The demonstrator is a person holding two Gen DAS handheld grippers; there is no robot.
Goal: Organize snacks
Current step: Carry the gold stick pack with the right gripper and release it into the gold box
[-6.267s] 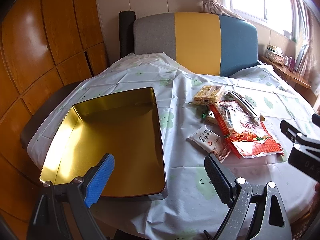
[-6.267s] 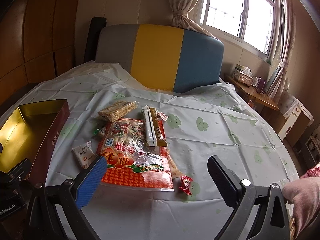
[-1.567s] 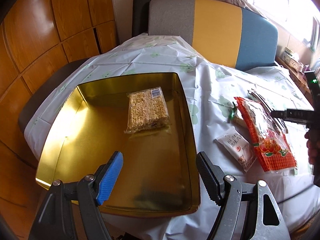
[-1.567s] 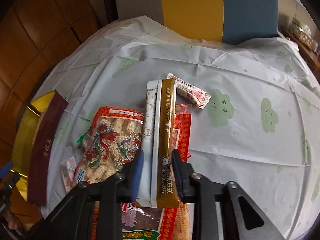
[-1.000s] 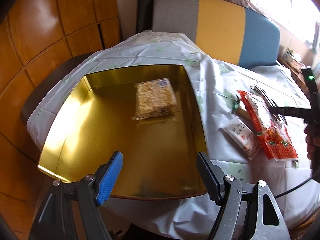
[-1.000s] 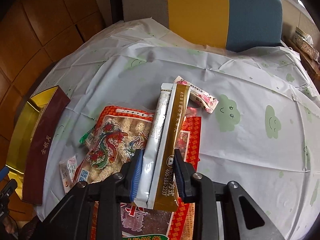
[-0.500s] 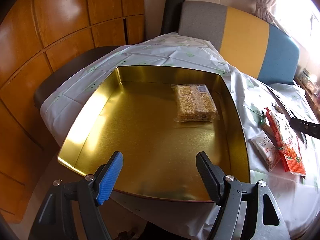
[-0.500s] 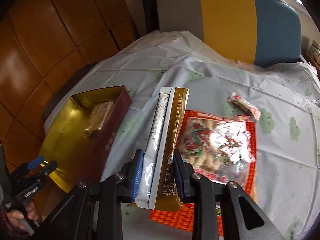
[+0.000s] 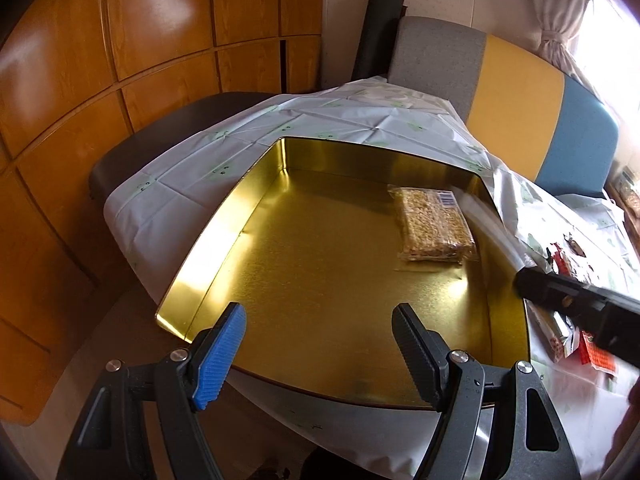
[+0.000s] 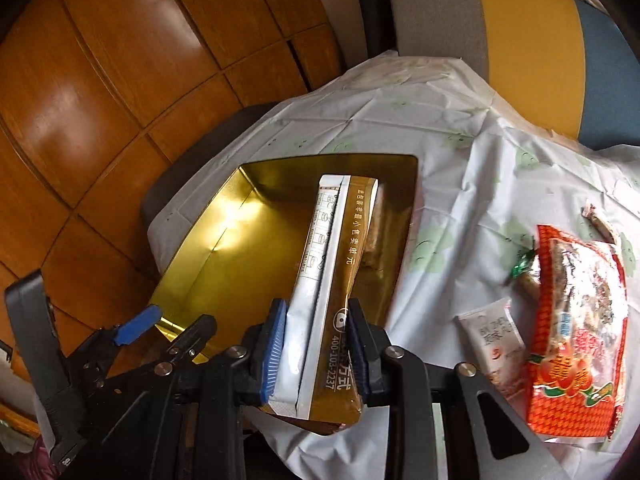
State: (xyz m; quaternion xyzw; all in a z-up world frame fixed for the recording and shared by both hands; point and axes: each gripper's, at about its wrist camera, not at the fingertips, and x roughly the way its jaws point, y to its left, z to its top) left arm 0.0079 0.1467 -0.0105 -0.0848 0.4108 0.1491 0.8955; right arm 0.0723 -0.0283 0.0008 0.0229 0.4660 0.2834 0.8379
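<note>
Our right gripper (image 10: 316, 348) clamped 2 long snack packets (image 10: 332, 276) over the gold tin (image 10: 224, 240).
We held our left gripper (image 9: 320, 348) wide apart, gripping nothing, at the tin's near edge; 1 cracker pack (image 9: 434, 224) lay inside.

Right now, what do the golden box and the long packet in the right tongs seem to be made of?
The golden box looks like thin sheet metal, probably tin: glossy, brushed, mirroring light on its walls. The long packet, held in the right tongs, seems laminated foil or plastic film: smooth white and gold panels with printed text and a soft sheen.
</note>
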